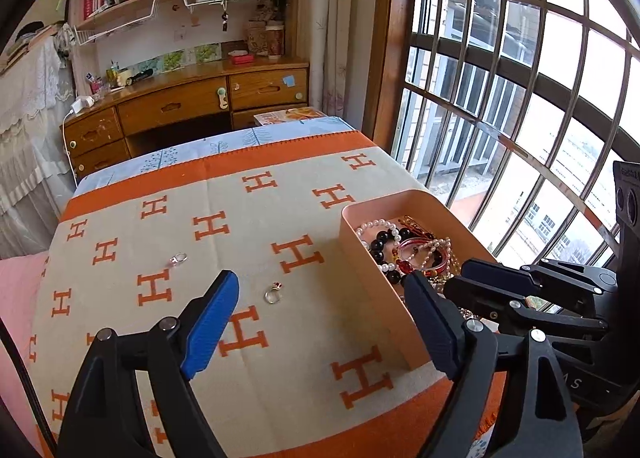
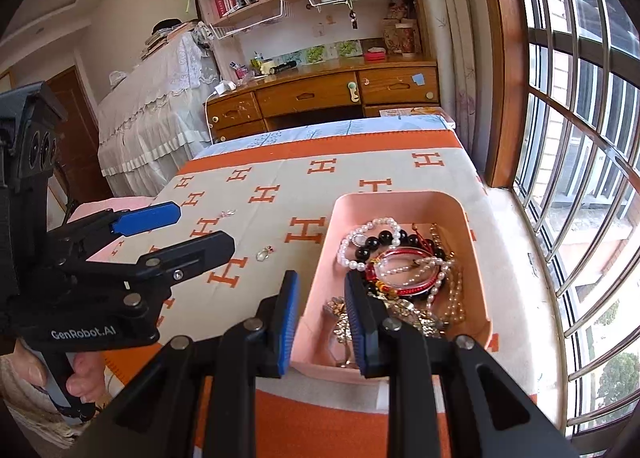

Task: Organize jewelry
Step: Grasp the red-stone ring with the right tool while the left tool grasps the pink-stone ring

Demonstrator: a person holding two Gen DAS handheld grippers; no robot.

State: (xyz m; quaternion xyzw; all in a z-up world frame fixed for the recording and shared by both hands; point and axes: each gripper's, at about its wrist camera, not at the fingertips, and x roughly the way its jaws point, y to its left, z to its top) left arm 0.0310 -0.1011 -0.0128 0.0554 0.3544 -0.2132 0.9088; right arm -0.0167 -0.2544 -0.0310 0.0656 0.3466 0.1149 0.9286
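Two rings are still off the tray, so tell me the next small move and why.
Probably lower the left tool onto the nearer ring and close on it. The tool is open and empty, the ring lies on the blanket between its fingers, and the pink tray already holds the bracelets. The farther ring can wait.

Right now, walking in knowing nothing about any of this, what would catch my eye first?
Probably the pink tray on the orange-and-beige blanket, heaped with pearl, black and red bracelets, near the barred window. Next, two small rings lie loose on the blanket left of the tray: one nearer, one farther. The left gripper hangs open above the nearer ring, while the right gripper straddles the tray's near corner.
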